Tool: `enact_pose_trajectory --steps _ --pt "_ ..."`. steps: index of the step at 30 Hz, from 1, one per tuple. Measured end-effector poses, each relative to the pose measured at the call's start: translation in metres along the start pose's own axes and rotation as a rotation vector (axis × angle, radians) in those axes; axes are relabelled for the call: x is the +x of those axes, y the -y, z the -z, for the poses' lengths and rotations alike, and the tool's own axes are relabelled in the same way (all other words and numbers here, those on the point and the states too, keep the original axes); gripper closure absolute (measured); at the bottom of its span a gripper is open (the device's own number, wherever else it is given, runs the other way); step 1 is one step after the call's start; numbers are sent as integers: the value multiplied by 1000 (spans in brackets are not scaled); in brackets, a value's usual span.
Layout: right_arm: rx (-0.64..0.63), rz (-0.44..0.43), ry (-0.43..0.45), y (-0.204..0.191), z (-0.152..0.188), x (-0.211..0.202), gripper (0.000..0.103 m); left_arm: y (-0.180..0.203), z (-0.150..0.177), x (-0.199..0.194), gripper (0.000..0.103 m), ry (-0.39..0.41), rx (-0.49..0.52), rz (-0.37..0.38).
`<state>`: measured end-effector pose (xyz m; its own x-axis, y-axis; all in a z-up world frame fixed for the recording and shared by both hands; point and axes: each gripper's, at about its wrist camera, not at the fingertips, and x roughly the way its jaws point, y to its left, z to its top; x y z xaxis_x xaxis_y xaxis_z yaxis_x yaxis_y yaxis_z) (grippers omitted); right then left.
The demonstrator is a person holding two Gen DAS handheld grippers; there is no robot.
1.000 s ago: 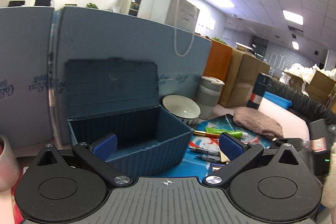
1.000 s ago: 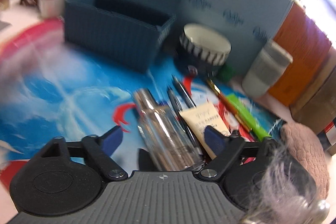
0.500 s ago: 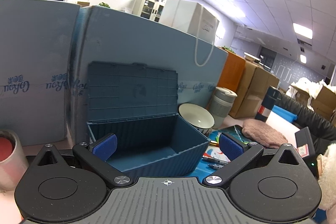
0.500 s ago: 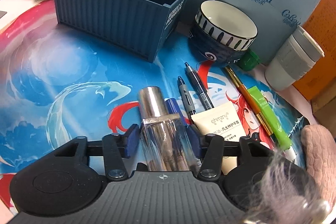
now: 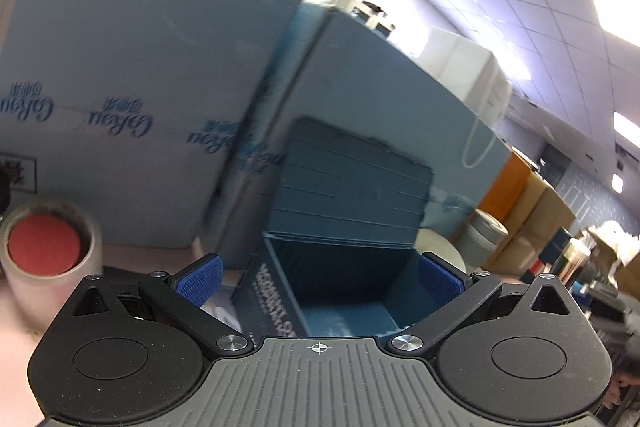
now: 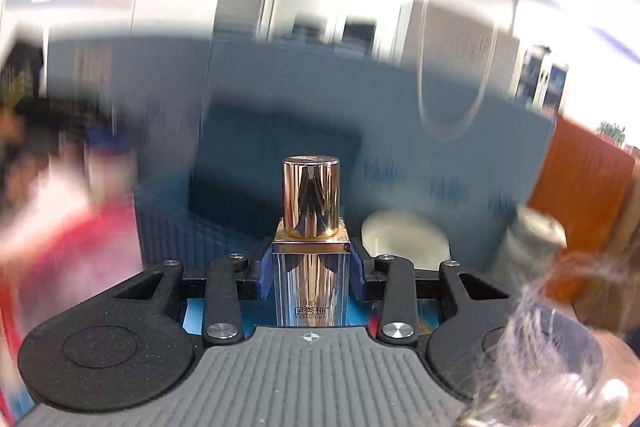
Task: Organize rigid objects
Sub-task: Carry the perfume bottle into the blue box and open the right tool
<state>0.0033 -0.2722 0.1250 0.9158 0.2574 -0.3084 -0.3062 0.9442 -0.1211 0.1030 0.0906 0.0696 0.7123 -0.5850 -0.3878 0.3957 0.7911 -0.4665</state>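
Observation:
My right gripper (image 6: 311,277) is shut on a clear square bottle (image 6: 311,287) with a shiny rose-gold cap (image 6: 310,199). It holds the bottle up off the mat, in front of the open blue storage box (image 6: 192,223). My left gripper (image 5: 318,277) is open and empty. It hovers just in front of the same blue box (image 5: 340,283), whose lid (image 5: 348,187) stands open behind it.
Light blue panels (image 5: 132,75) stand behind the box. A tape roll with a red core (image 5: 44,251) stands at the left. A white bowl (image 6: 404,237) and a grey cup (image 6: 528,247) stand right of the box. The right wrist view is blurred by motion.
My right gripper closed on the bottle, lifted it off the mat and tilted up toward the box. My left gripper swung left and nearer to the box.

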Motion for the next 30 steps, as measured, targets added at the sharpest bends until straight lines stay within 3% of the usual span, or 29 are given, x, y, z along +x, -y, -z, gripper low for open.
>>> enact_pose_trajectory --steps 4,7,13,15,18,24,30 --pt "104 -22 127 -7 -20 30 68 -6 -1 7 0 -20 -12 -16" --pt "135 -22 125 -19 -25 66 68 -5 -1 12 0 -32 0 -22" --pt "-70 19 -74 -46 -15 137 68 -7 4 19 0 -56 9 -19" --pt "-167 40 -139 -55 -10 147 69 -7 4 22 0 -66 15 -17" --pt "-244 2 -212 -54 -6 156 69 -7 5 26 0 -77 20 -10" --pt "-266 -109 -331 -51 -3 171 68 -4 7 26 0 -91 33 -8" --pt "-211 -211 -368 -50 -9 177 65 -5 6 29 0 -102 31 -1"
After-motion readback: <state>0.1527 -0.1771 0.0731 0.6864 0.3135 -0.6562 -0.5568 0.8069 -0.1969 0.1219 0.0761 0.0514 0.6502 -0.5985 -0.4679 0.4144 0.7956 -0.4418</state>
